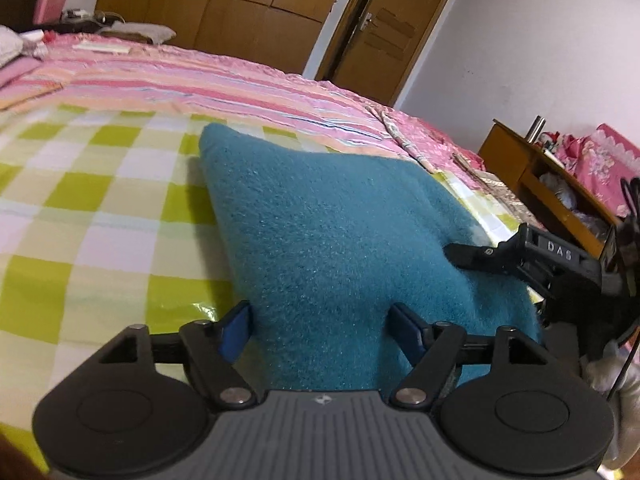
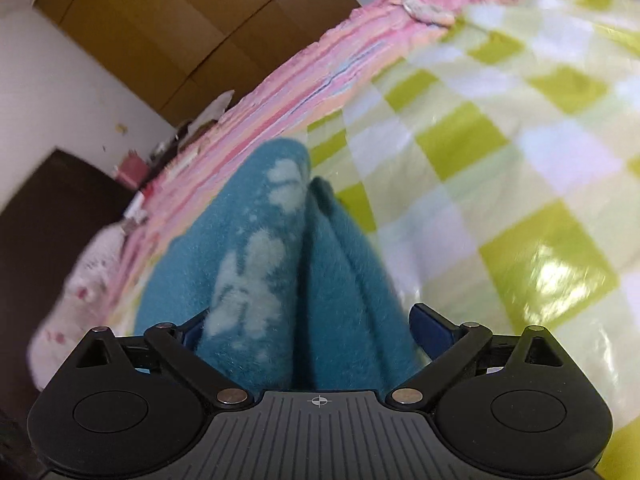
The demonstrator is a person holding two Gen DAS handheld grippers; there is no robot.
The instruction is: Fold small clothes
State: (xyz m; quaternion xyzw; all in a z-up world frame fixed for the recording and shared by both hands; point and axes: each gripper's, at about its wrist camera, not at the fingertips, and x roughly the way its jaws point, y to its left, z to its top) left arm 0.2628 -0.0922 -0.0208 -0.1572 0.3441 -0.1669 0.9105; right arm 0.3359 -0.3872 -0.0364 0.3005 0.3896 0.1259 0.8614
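We've got both the left gripper and right gripper spread wide at the near edge of the teal fleece garment, fabric between the jaws, nothing clamped.

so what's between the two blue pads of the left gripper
The near edge of the fuzzy teal folded garment lies between the left gripper pads, which stand clear of it, in the left wrist view.

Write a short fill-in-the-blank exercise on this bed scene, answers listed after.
1. The fleece garment between the left gripper jaws is coloured ____.
2. The plastic sheet under it has a green and white ____ pattern.
3. In the right wrist view, the garment shows pale ____-shaped patches.
4. The right gripper jaws stand ____.

Answers: teal; checked; flower; open
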